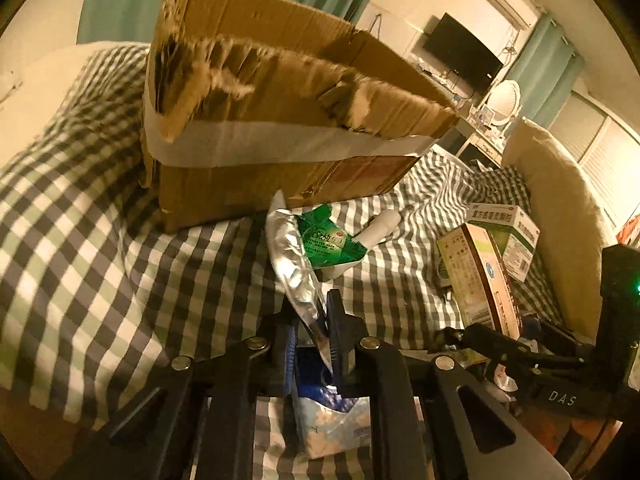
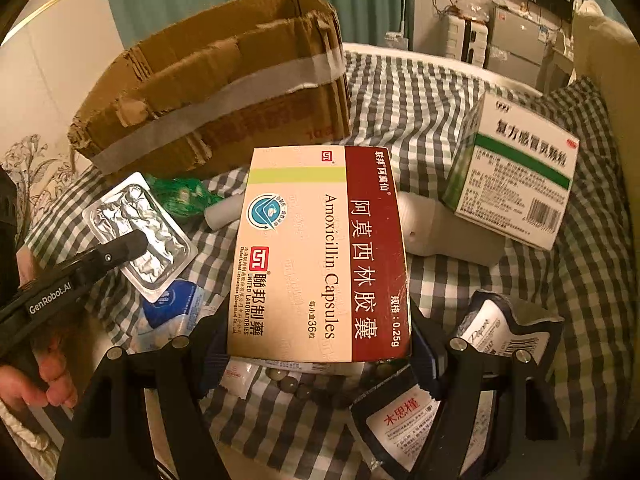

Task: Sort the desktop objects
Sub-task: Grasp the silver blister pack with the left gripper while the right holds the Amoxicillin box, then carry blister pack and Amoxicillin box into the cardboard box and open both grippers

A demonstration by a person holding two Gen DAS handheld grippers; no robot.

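My left gripper (image 1: pixel 318 320) is shut on a silver blister pack (image 1: pixel 292 256), held above the checked bedcover; the pack also shows in the right wrist view (image 2: pixel 140 232). My right gripper (image 2: pixel 320 344) is shut on a cream and dark red Amoxicillin capsules box (image 2: pixel 320 252), lifted off the cover; the box shows in the left wrist view (image 1: pixel 480 276) too. A torn open cardboard box (image 1: pixel 280 120) with white tape stands behind, also seen in the right wrist view (image 2: pixel 216 92).
On the cover lie a green sachet (image 1: pixel 332 240), a white bottle (image 1: pixel 380 224), a green and white medicine box (image 2: pixel 516 172), a blue and white packet (image 1: pixel 332 420), dark sachets (image 2: pixel 496 332) and round beads (image 2: pixel 288 380). A cream cushion (image 1: pixel 560 208) is at right.
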